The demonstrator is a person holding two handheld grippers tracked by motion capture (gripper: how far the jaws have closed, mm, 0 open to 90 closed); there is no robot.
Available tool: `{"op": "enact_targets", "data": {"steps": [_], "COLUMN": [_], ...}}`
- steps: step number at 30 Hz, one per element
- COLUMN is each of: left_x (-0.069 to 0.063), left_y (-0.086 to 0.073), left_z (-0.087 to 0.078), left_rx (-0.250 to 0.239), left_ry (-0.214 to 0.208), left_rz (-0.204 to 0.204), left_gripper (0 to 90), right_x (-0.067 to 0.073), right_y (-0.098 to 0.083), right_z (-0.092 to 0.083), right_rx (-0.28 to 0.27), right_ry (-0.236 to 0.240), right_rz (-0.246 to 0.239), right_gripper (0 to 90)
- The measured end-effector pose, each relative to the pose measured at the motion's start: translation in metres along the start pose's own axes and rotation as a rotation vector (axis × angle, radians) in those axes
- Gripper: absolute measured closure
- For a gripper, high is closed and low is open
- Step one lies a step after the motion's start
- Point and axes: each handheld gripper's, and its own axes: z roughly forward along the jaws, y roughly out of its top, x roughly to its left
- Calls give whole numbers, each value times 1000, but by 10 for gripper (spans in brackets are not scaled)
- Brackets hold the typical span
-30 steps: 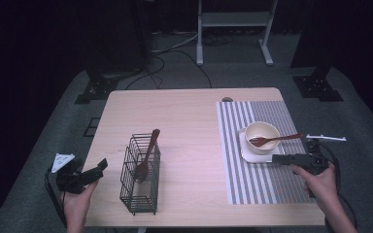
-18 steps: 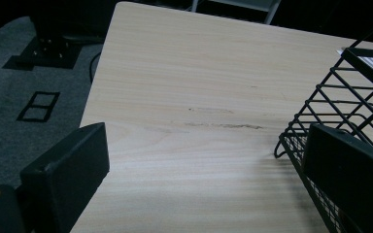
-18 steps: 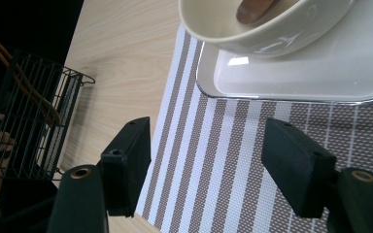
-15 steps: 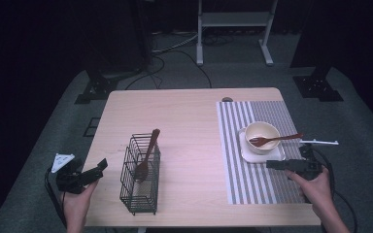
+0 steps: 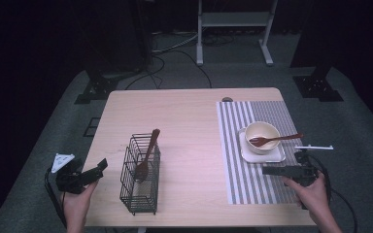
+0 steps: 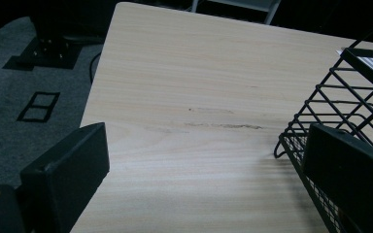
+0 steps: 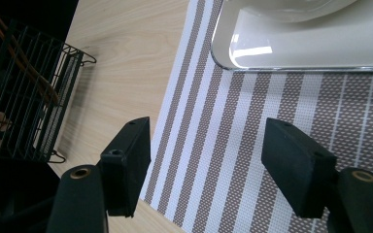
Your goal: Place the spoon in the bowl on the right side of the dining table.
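Observation:
A black wire basket (image 5: 140, 174) stands near the table's front left with a wooden spoon (image 5: 147, 155) leaning in it. On the striped placemat (image 5: 252, 184) a cream bowl (image 5: 261, 136) sits on a white square plate (image 5: 262, 154), and a second wooden spoon (image 5: 274, 140) rests across the bowl. My left gripper (image 5: 100, 167) hovers open at the table's left edge, its jaws wide apart beside the basket (image 6: 335, 121). My right gripper (image 5: 267, 170) is open over the placemat (image 7: 252, 145), level, just in front of the plate (image 7: 311, 48). Nothing is between either pair of jaws.
A small dark round spot (image 5: 227, 99) lies at the placemat's far corner. Bare wooden table (image 5: 184, 126) lies between basket and placemat. Dark carpet, cables and stand feet (image 5: 233, 58) surround the table.
My right gripper has moved left across the placemat, from beside the plate's right side to in front of it. The left gripper has stayed put.

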Motion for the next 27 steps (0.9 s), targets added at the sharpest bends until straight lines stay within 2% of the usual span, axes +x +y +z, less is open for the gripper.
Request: {"op": "enact_targets", "data": {"steps": [13,27], "left_x": [1,1], "left_y": [0,0], "left_z": [0,0], "left_rx": [1,1], "left_ry": [2,1], "left_rz": [3,3], "left_gripper": [24,25], "right_x": [10,14], "right_y": [-14,-26], "right_z": [11,20], "right_rx": [31,45], "right_ry": [10,17], "right_rz": [-31,-48], "right_gripper": [336,336]}}
